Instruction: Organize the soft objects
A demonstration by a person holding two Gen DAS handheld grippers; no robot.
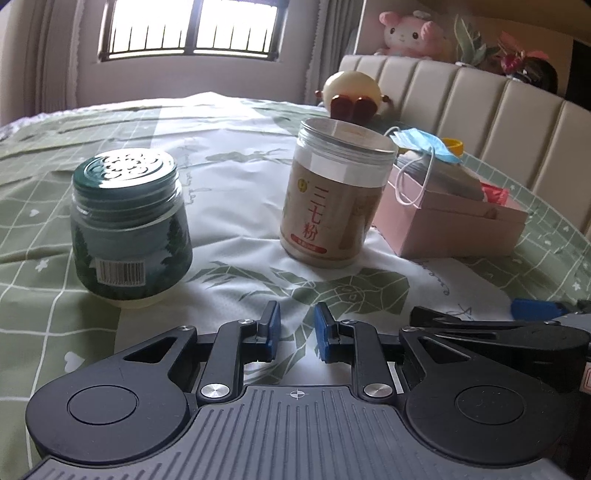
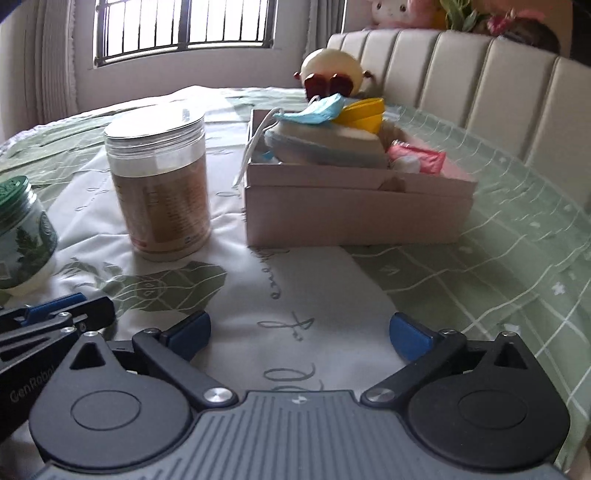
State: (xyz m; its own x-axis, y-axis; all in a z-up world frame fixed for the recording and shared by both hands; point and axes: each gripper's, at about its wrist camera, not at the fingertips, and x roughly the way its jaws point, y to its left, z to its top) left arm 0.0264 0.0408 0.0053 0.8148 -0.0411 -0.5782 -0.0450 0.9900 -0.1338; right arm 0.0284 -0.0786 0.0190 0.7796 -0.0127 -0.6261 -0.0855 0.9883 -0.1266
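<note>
A pink cardboard box (image 2: 354,218) stands on the bed and holds soft things. A blue face mask (image 2: 314,110) lies on top, its white ear loop hanging over the box's left wall. Under it is a grey and blue sponge (image 2: 332,144), with a yellow item (image 2: 364,110) behind and a pink packet (image 2: 421,158) to the right. My right gripper (image 2: 299,328) is wide open and empty, low over the sheet in front of the box. My left gripper (image 1: 297,325) has a narrow gap with nothing in it, between two jars. The box (image 1: 454,236) and mask (image 1: 424,142) are to its right.
A tan jar with a clear lid (image 1: 332,199) stands left of the box, and a green jar (image 1: 125,229) further left. A round cream plush toy (image 1: 351,92) sits behind the box. A padded headboard (image 1: 480,96) runs along the right, a pink plush (image 1: 406,33) on top.
</note>
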